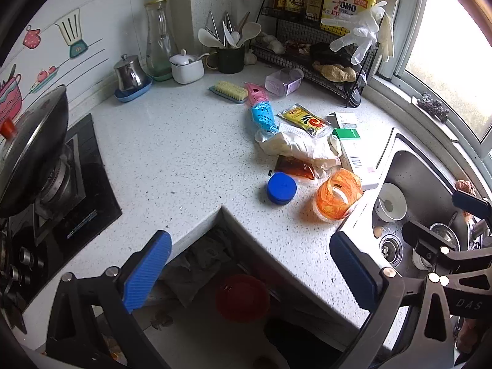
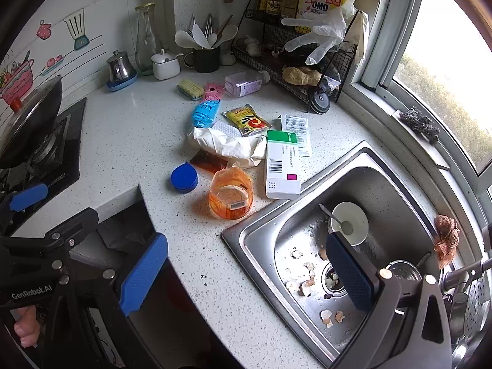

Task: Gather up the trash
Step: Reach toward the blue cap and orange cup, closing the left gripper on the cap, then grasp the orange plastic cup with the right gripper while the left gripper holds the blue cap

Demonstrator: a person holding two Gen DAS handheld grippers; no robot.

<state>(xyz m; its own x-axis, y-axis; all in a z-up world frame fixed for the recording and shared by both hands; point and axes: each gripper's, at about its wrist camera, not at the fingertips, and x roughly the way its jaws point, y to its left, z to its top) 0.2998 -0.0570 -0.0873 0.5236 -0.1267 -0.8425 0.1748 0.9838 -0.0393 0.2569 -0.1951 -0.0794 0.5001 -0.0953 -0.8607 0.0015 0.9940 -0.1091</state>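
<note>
Left wrist view: the left gripper (image 1: 250, 272) hangs above the inner corner of a speckled white countertop (image 1: 172, 153), its two blue-padded fingers wide apart and holding nothing. Ahead of it a cluster of trash lies on the counter near the sink (image 1: 430, 184) — a blue cap (image 1: 281, 188), an orange plastic tub (image 1: 338, 195) on its side, a crumpled white wrapper (image 1: 299, 147), a brown sauce sachet (image 1: 295, 167) partly under the wrapper, a yellow seasoning packet (image 1: 306, 120), a blue packet (image 1: 264, 117) and a white-and-green carton (image 1: 356, 153). Below the counter edge a red bin (image 1: 241, 296) is dimly visible on the floor; whether it is the trash bin cannot be told. A stove with a lidded wok (image 1: 30, 147) sits at the left.

Right wrist view: the right gripper (image 2: 246, 276) hovers over the counter edge and the sink basin, fingers likewise spread and empty. The same litter lies ahead, the tub and cap nearest, the carton touching the sink rim. Inside the sink are eggshell fragments (image 2: 303, 283) around the drain and a white bowl (image 2: 350, 223) with a spoon in it. The left gripper shows at the lower left, gripped by a hand (image 2: 26, 326).

Judging from this, collection appears barely begun — every piece seen lies loose, nothing is gripped, and the whole cluster plus the eggshells remains to gather.
</note>
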